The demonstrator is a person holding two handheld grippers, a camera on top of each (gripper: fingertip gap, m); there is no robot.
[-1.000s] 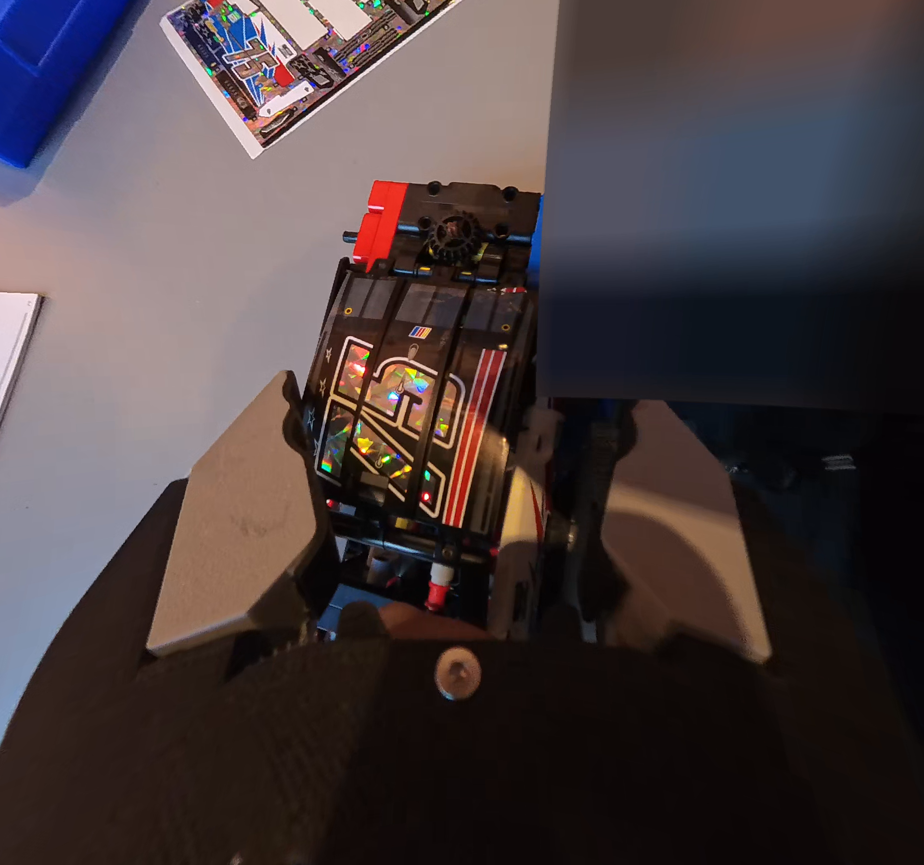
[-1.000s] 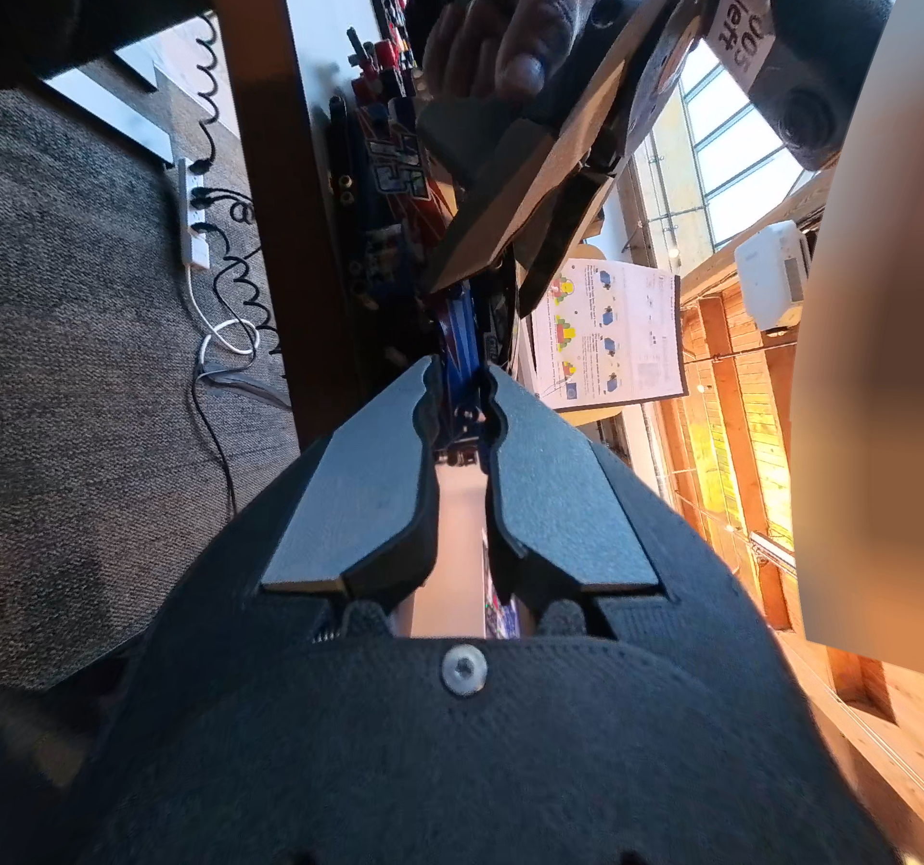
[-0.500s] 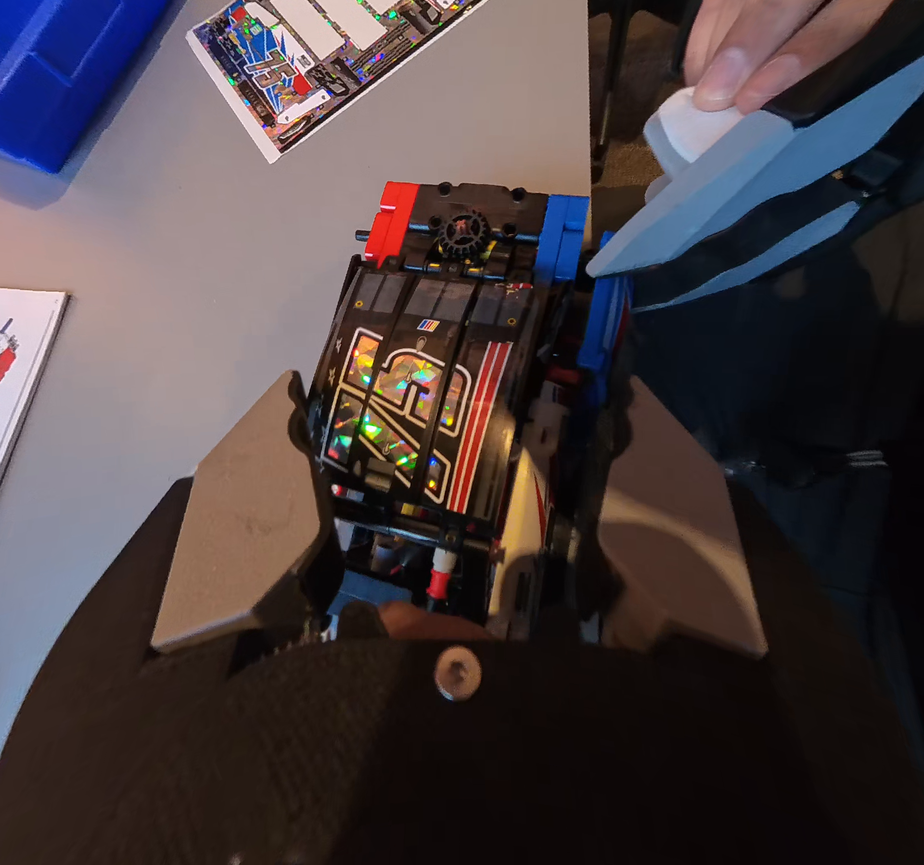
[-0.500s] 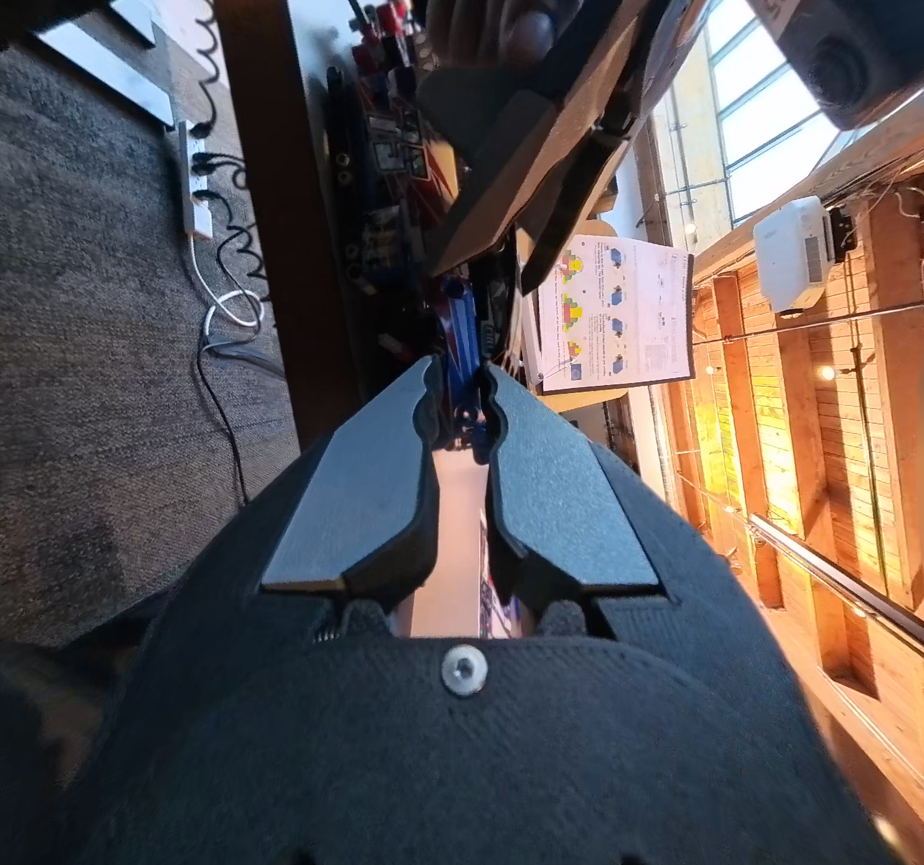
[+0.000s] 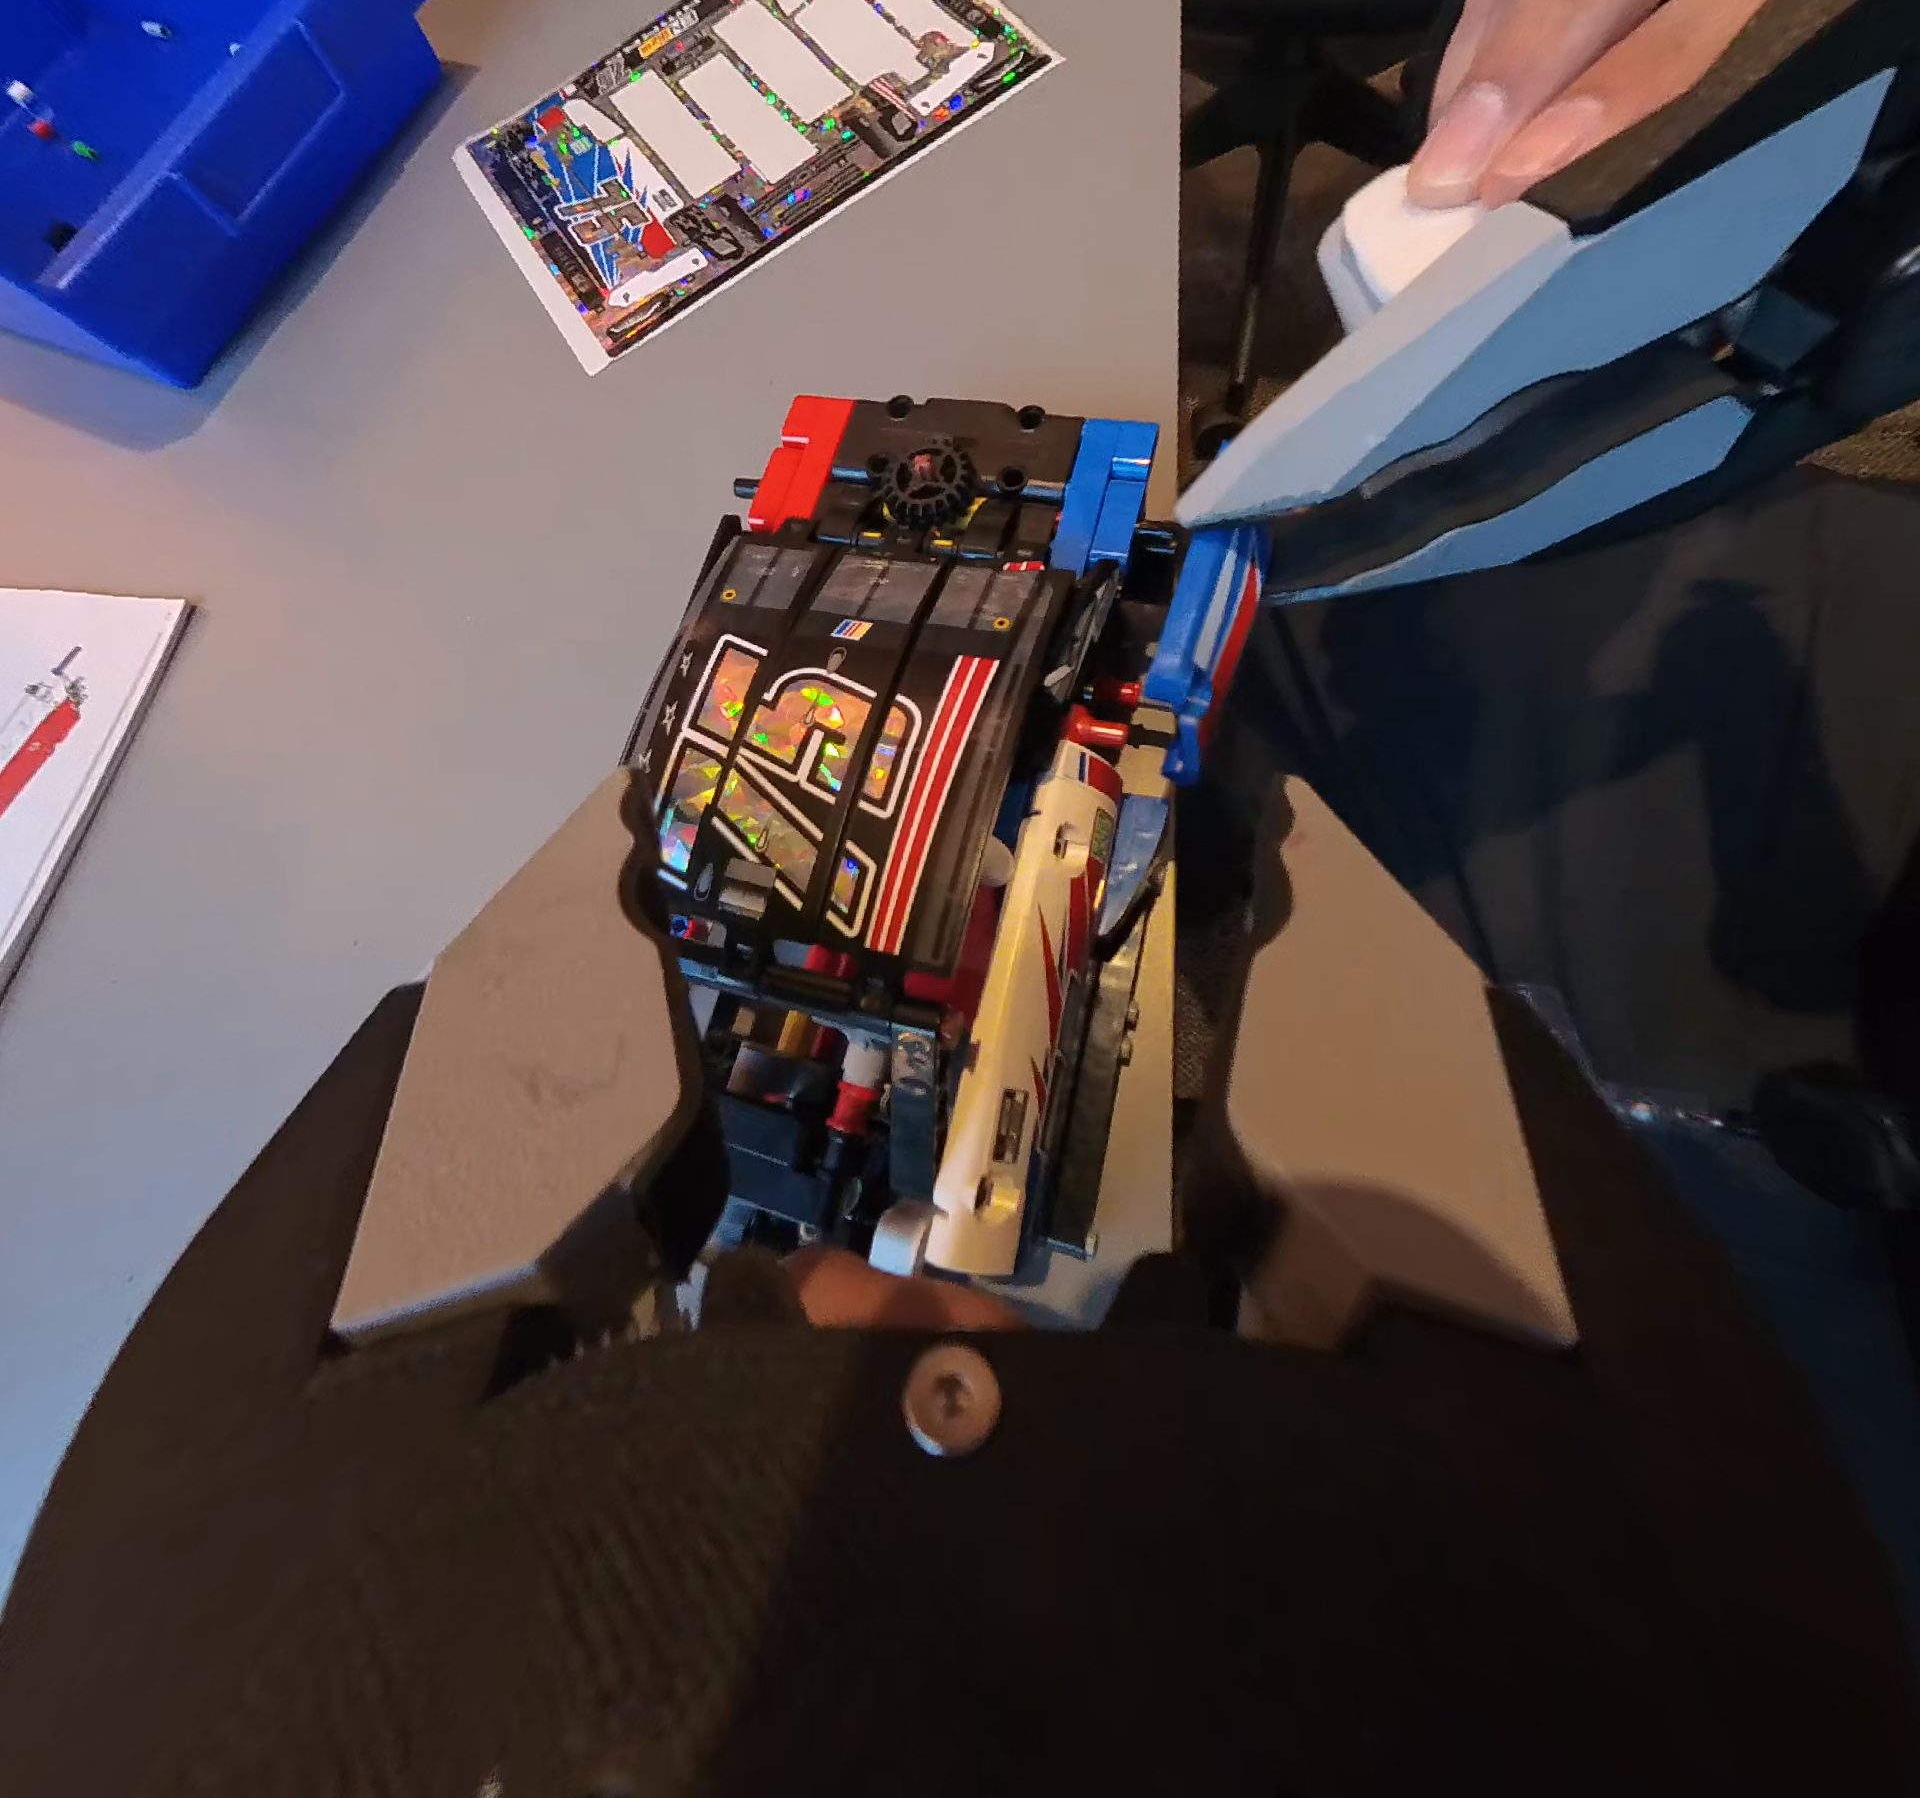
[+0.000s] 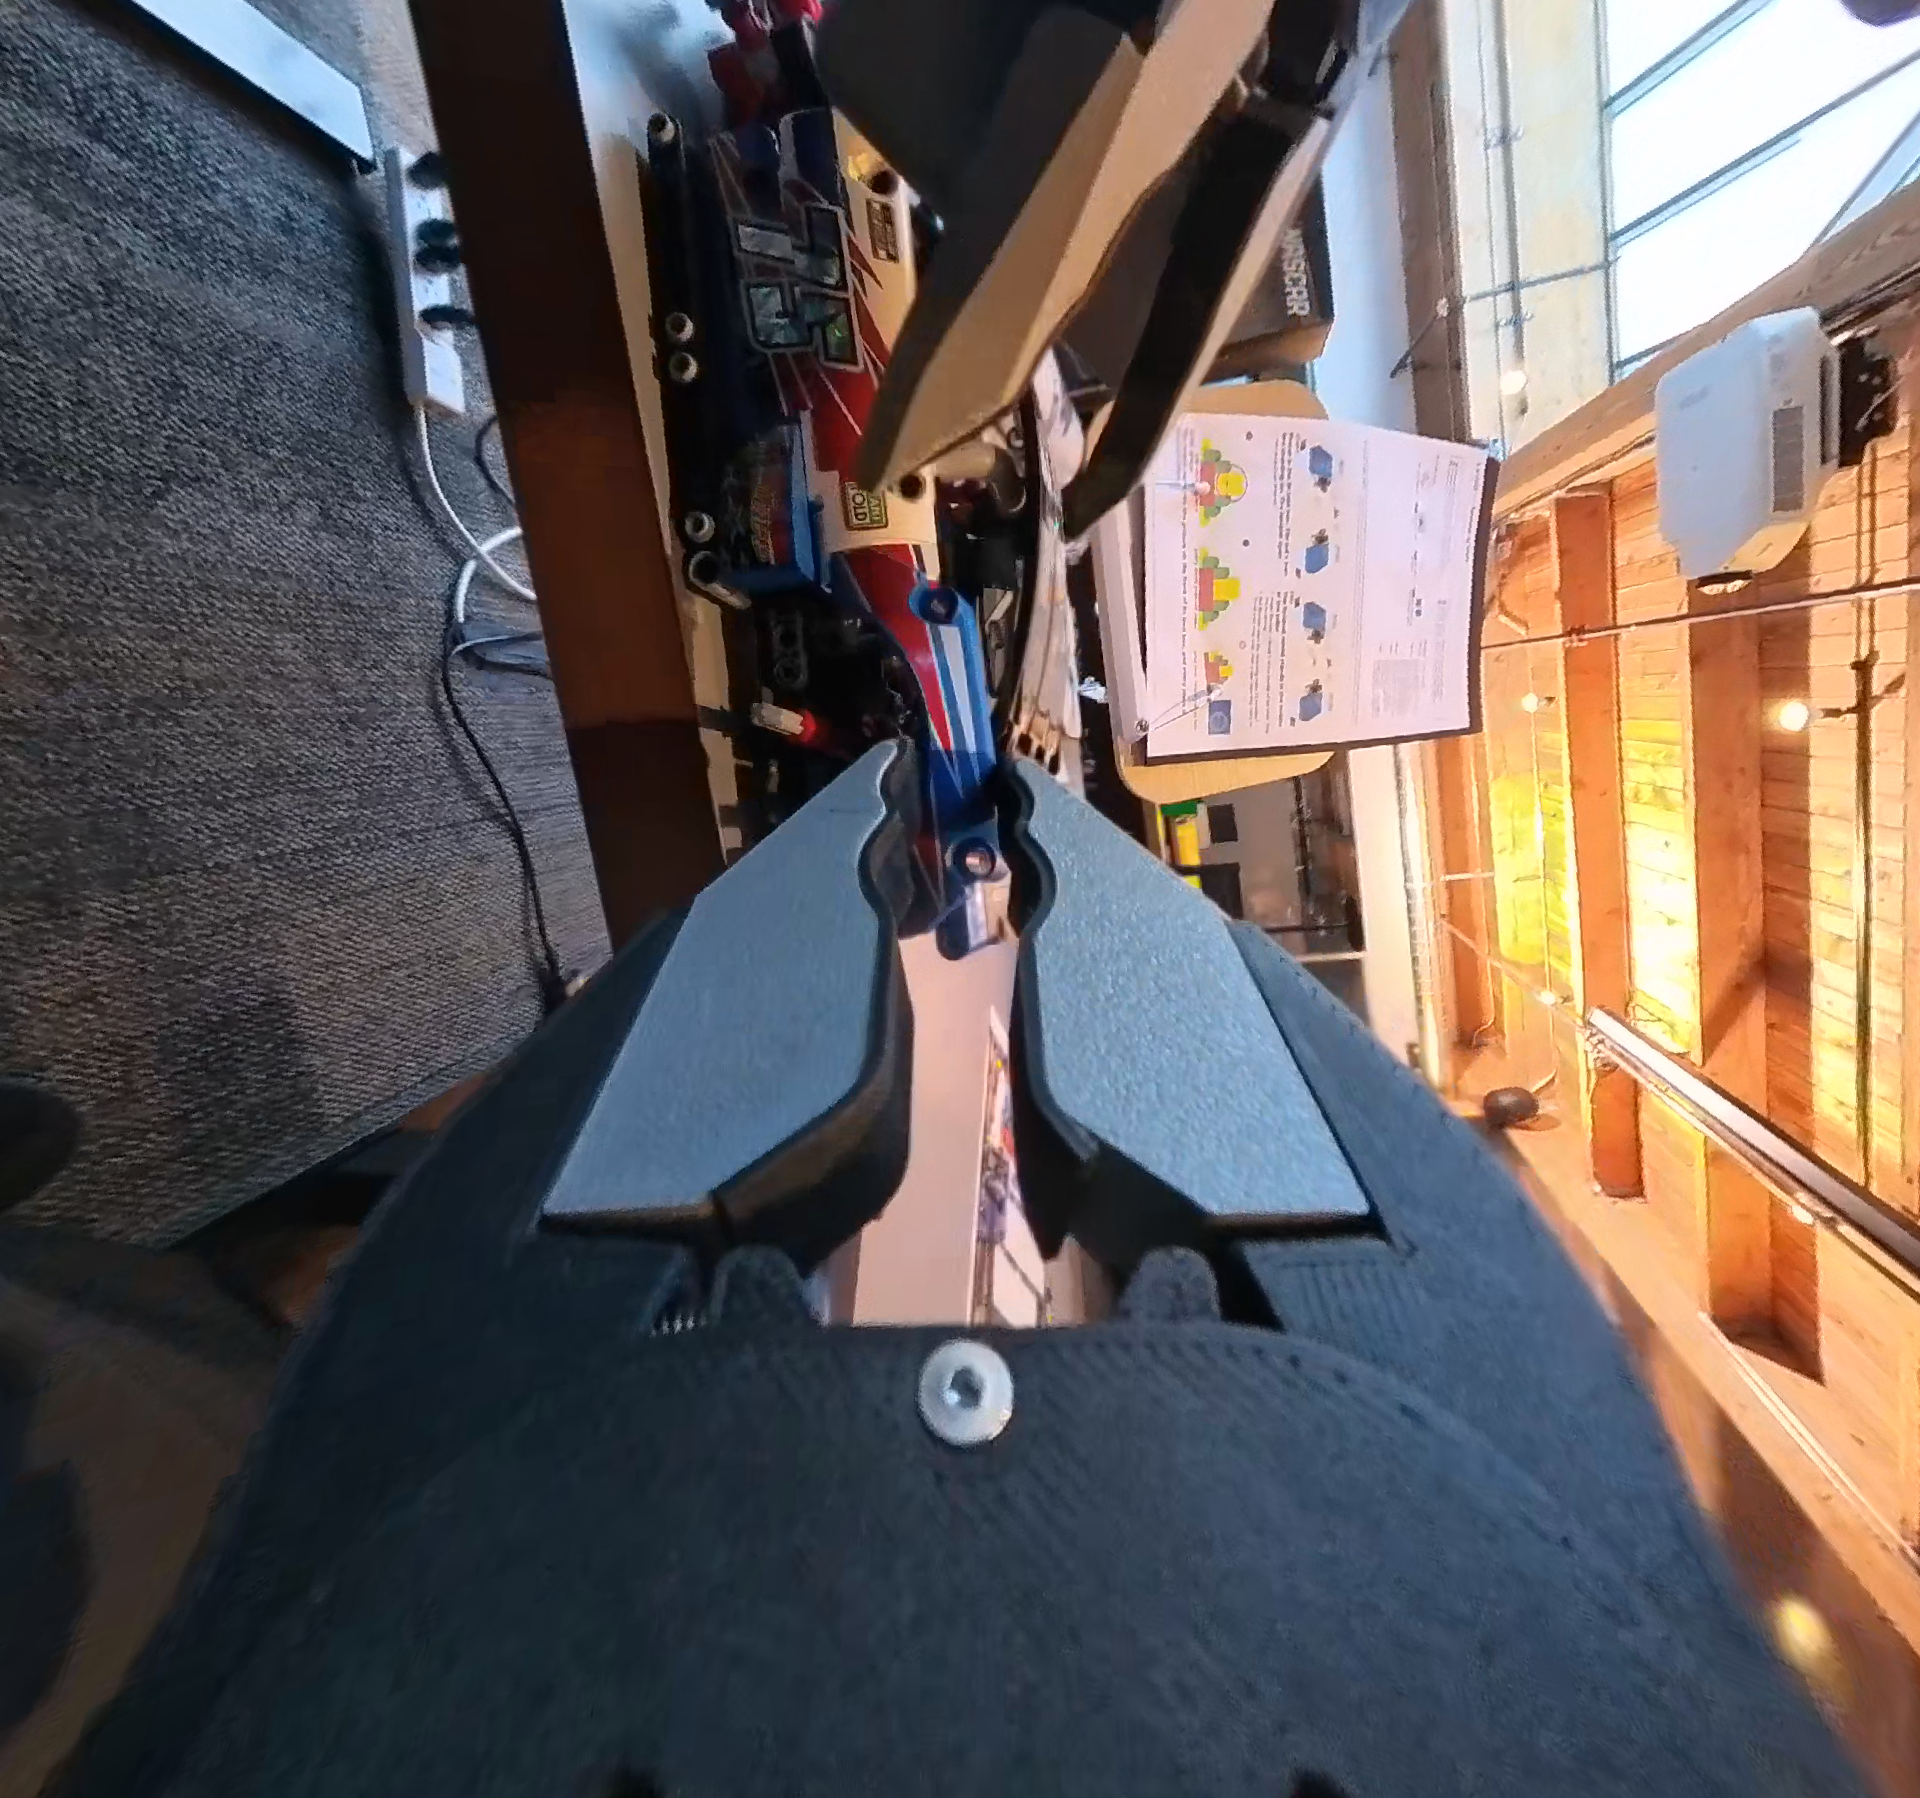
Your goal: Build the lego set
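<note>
The grey table (image 5: 343, 709) spreads ahead and to the left of the left gripper (image 5: 945, 875). On it, far ahead-left, sits a blue bin (image 5: 177, 117); ahead lies a sticker sheet (image 5: 758, 117), and at the left edge a booklet (image 5: 62, 740).

The car (image 5: 862, 813), black-roofed with a shiny number and red stripes, is at the table's near edge, wedged between the left gripper's fingers, which are spread wide and press on its two sides. Its red and blue end blocks point away from the tool.

To the right of the car, the right gripper (image 6: 951, 813) comes in sideways, a hand (image 5: 1579, 34) on top of it. Its fingers are nearly closed, pinching a blue panel (image 6: 961, 761) with red and white stripes at the car's right side. Beyond it, in the right wrist view, stands a printed sheet (image 6: 1320, 585) on a board.
</note>
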